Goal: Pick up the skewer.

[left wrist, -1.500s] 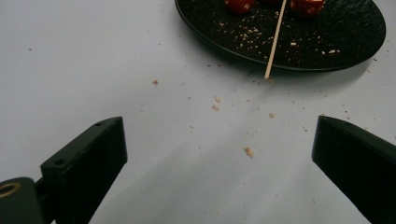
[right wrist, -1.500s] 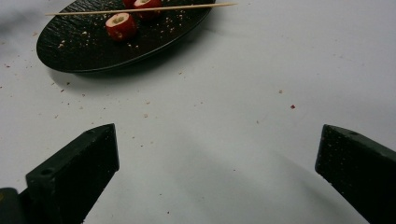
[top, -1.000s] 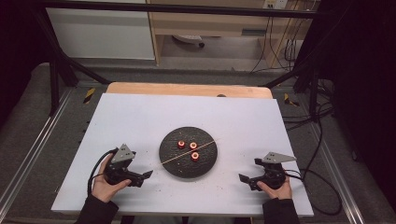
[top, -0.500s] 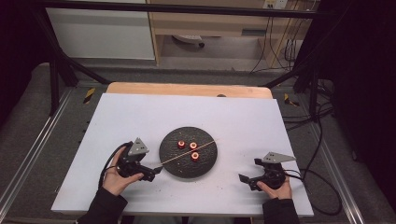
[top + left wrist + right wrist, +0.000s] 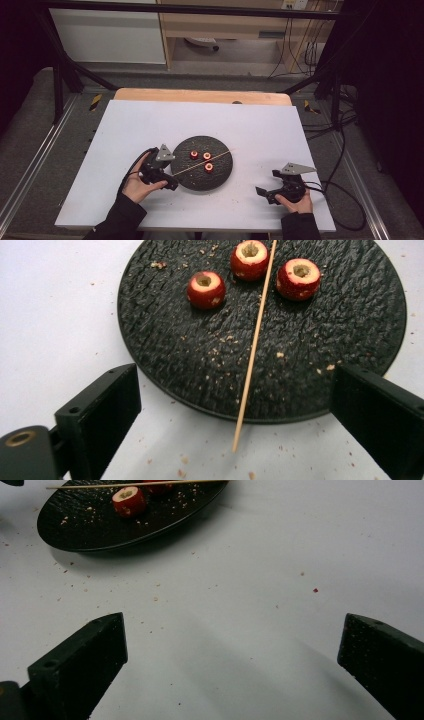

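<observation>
A black round plate (image 5: 200, 182) lies mid-table with three red cored fruits (image 5: 194, 155) on it. A thin wooden skewer (image 5: 200, 163) rests across the plate, its near end sticking out past the left rim. My left gripper (image 5: 169, 177) is at that rim and stands open, the skewer's end (image 5: 235, 445) lying between its jaws without touching them. The left gripper view looks over the plate (image 5: 325, 330), the fruits (image 5: 206, 289) and the skewer (image 5: 253, 345). My right gripper (image 5: 266, 183) rests open on the table, right of the plate, nothing between its jaws.
Small crumbs are scattered on the plate and on the white table top (image 5: 150, 125). The right gripper view has the plate (image 5: 100, 530) far off with one fruit (image 5: 128, 501) and the skewer (image 5: 135, 485). Cables (image 5: 345, 200) trail off the table's right side.
My left gripper has moved right, up to the plate's left rim and the skewer's end. The right gripper has stayed put.
</observation>
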Demonstrator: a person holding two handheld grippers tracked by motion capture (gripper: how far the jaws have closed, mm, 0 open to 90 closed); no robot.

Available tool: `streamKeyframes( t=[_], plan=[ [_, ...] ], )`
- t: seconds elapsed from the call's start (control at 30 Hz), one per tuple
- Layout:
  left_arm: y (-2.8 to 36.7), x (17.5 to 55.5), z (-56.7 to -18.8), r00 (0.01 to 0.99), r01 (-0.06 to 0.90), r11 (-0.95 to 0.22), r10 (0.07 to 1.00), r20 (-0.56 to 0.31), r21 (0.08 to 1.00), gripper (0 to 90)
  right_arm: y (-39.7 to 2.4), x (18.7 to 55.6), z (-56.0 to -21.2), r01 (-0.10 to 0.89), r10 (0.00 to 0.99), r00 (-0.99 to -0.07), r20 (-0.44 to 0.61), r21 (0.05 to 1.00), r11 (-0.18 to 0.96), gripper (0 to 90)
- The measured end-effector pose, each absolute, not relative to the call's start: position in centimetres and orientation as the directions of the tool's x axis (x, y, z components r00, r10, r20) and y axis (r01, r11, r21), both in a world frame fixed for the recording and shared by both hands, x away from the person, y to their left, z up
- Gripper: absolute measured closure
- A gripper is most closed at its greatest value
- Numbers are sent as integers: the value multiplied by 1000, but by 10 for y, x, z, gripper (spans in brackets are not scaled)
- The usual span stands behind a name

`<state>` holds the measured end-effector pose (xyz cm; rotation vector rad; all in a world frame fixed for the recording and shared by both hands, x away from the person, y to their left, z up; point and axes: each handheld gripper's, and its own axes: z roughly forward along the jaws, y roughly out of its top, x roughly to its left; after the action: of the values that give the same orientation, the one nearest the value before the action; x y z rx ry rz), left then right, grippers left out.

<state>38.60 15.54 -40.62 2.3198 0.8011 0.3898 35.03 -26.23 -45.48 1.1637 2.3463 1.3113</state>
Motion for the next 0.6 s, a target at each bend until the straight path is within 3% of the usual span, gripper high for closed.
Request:
streamKeyframes(
  t=[0.33,0.6],
  plan=[
    [135,396,-407,782,445,-640,619,77,626,141,-262,350,-455,537,721,-668,182,790,297,5],
    [123,404,-411,794,448,-663,604,74,600,268,-262,351,-456,538,722,-668,183,789,298,5]
  ],
)
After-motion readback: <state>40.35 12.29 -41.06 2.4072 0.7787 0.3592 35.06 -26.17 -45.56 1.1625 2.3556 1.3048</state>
